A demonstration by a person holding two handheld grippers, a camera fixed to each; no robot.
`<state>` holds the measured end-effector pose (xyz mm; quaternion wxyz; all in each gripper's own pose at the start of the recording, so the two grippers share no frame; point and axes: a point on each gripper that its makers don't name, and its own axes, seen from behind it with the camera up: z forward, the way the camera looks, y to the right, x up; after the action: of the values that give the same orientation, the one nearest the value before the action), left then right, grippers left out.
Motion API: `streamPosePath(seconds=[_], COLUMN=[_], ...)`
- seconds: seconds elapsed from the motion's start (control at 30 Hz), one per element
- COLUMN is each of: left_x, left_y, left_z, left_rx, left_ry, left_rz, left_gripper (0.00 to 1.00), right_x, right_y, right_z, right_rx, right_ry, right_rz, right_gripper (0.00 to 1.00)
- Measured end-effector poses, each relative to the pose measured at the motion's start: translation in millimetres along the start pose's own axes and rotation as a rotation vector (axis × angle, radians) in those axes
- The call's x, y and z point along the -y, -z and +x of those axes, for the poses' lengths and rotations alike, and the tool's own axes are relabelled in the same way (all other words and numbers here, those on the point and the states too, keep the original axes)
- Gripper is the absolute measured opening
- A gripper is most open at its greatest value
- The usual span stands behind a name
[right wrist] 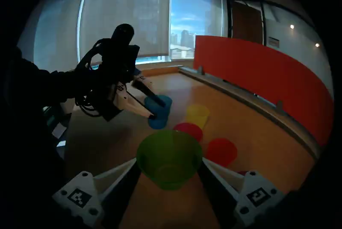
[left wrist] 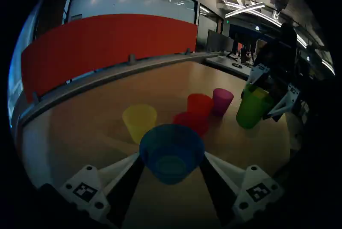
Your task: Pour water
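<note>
Left gripper (left wrist: 171, 165) grips a blue plastic cup (left wrist: 172, 150) by its side walls, just beside the yellow cup (left wrist: 139, 121). The right gripper (right wrist: 169, 169) likewise clamps a green plastic cup (right wrist: 169, 154), farther from the yellow cup. Both cups are judged light, smooth and thin-walled, so a moderate mid-wall hold suits them; no water level is discernible in either.

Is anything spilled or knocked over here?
Nothing stands out. The yellow cup, red cups and purple cup stand upright, no puddle shows, the left tongs hold the blue cup, the right tongs the green cup.
</note>
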<state>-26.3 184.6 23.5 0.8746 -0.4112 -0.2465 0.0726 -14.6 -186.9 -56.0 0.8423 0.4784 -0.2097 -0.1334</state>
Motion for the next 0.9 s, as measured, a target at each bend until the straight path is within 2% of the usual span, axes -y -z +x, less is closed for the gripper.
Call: streamPosePath(seconds=[0.27, 0.47, 0.8, 0.9], left_x=[-5.0, -10.4, -16.0, -16.9], left_y=[23.7, 41.4, 54.6, 58.2], left_z=[44, 70, 95, 102], left_rx=[-0.104, -0.153, -0.205, -0.219], left_ry=[-0.032, -0.042, -0.052, -0.066], left_rz=[0.019, 0.024, 0.026, 0.031], left_gripper=[0.84, 0.84, 0.84, 0.84], right_x=[-3, -7, -13, -15], right_y=[6.3, 11.0, 15.6, 16.7], right_z=[15, 28, 52, 58], right_rx=[-0.032, -0.062, -0.133, -0.155], right_ry=[-0.008, -0.012, -0.01, -0.008], right_rz=[-0.017, -0.029, -0.044, -0.055], right_gripper=[0.9, 0.9, 0.91, 0.95])
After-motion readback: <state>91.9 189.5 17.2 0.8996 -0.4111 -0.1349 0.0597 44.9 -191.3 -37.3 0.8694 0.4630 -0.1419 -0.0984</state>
